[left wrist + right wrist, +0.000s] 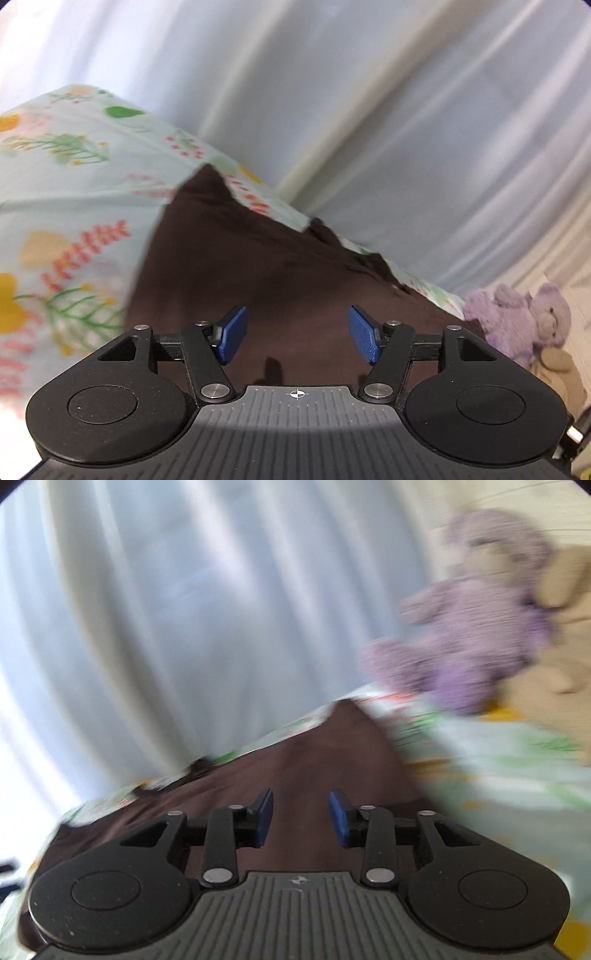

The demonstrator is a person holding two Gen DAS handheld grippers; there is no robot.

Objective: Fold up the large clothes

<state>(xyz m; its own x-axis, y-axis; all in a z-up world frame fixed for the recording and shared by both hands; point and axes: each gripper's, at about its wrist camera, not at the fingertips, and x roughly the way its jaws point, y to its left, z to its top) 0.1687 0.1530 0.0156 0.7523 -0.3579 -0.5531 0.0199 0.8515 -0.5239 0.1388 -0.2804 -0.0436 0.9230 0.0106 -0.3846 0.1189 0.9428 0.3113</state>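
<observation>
Left wrist view shows my left tool (297, 334) wide and empty over the brown garment (258, 266) at lower centre, so I should pinch an edge squarely before folding.

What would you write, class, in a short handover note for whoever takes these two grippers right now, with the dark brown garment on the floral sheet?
Left gripper: open, nothing between its blue pads.
Right gripper: open too, with a narrower gap, holding nothing.
Dark brown cloth garment: spread on the pale floral bed sheet, directly below both grippers, one corner pointing towards the white curtain.
Purple plush toy: beside the sheet, clear of the garment.
Done: cannot tell how many folds are made; the right wrist view is blurred.
Left: probably regrip an edge and fold on.
</observation>
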